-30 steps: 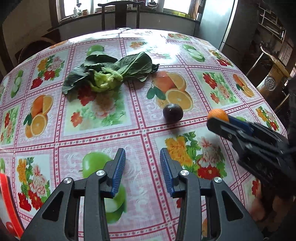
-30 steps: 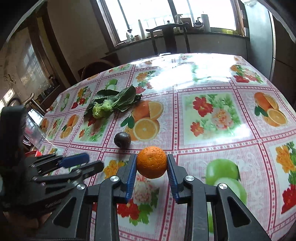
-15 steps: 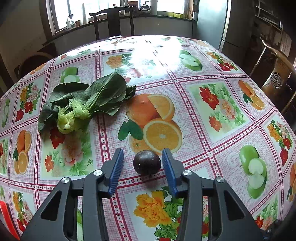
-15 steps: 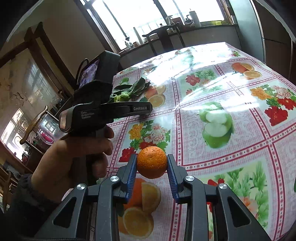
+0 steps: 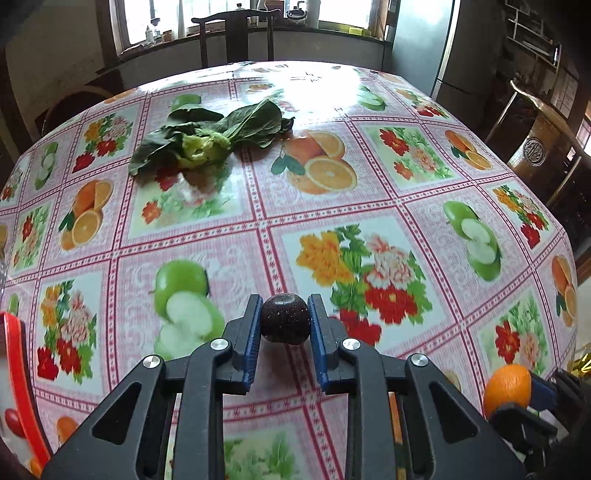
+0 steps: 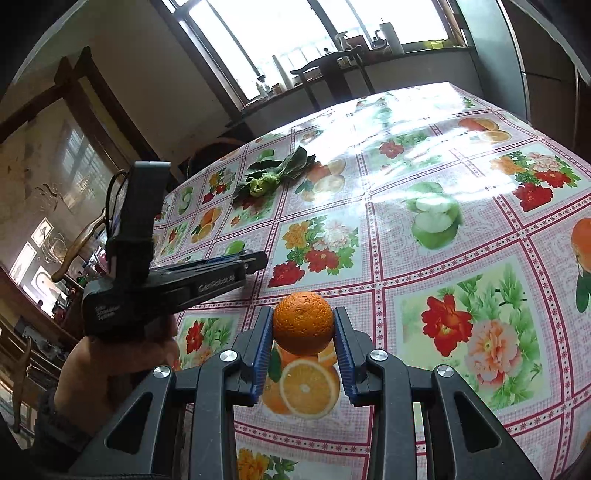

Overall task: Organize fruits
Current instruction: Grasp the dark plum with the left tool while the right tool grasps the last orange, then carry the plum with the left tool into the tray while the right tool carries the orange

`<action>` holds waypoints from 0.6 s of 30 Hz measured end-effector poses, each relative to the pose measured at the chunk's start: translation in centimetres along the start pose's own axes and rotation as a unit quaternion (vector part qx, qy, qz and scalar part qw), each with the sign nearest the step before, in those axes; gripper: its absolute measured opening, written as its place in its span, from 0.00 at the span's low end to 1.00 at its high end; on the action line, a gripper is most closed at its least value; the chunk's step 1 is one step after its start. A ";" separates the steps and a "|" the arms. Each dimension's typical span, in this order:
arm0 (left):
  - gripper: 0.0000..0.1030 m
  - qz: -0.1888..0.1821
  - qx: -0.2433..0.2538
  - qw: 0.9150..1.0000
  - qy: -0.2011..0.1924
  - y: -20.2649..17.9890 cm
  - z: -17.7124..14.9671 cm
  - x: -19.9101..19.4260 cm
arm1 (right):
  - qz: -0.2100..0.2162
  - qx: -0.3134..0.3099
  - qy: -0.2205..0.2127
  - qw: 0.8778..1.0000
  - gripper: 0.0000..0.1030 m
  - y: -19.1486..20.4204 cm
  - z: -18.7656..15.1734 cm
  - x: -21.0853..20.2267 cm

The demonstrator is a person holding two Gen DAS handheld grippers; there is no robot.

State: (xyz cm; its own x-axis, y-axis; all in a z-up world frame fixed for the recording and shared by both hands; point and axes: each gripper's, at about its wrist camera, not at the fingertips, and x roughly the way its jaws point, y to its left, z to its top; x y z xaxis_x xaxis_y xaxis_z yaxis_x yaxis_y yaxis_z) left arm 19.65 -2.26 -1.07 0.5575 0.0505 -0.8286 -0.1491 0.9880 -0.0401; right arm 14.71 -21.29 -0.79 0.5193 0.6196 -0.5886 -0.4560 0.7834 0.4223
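Observation:
A dark purple round fruit (image 5: 284,318) hangs just above the fruit-print tablecloth (image 5: 332,206). My left gripper (image 5: 284,306) has its jaws closing tight on it, both blue pads pressing its sides. In the right wrist view an orange (image 6: 303,323) sits clamped between the pads of my right gripper (image 6: 303,319), held over the cloth near the front edge. The same orange (image 5: 508,384) shows at the lower right of the left wrist view. My left gripper (image 6: 255,260) and the hand (image 6: 110,362) holding it appear at the left there; the dark fruit is hidden.
A bunch of leafy greens (image 5: 210,140) lies toward the far left of the table. A red-rimmed container (image 5: 22,387) with small fruits sits at the near left edge. Wooden chairs stand at the far side (image 5: 236,33) and to the right (image 5: 535,147).
My left gripper reached the dark fruit, closed on it and drew it back toward the near edge. My right gripper carried the orange toward the near right side.

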 end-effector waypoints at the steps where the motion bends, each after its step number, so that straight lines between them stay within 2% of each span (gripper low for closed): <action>1: 0.21 -0.001 -0.005 1.000 -0.002 0.3 -0.7 -0.8 | 0.001 -0.003 0.001 1.000 0.31 0.3 -0.2 -0.1; 11: 0.21 0.000 -0.042 0.999 -0.032 3.5 -5.9 -8.2 | 0.026 -0.040 0.007 0.999 0.31 5.4 -1.7 -0.9; 18: 0.21 0.011 -0.076 0.996 -0.041 6.4 -9.0 -10.8 | 0.043 -0.069 0.016 0.997 0.31 9.4 -3.1 -0.9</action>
State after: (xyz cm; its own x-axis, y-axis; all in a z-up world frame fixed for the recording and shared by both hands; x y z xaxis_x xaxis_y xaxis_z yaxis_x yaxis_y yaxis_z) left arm 5.34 2.18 2.58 0.6165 0.0899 -0.7822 -0.2804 0.9534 -0.1115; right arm 7.72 -14.64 1.55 0.4515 0.6803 -0.5774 -0.5937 0.7121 0.3748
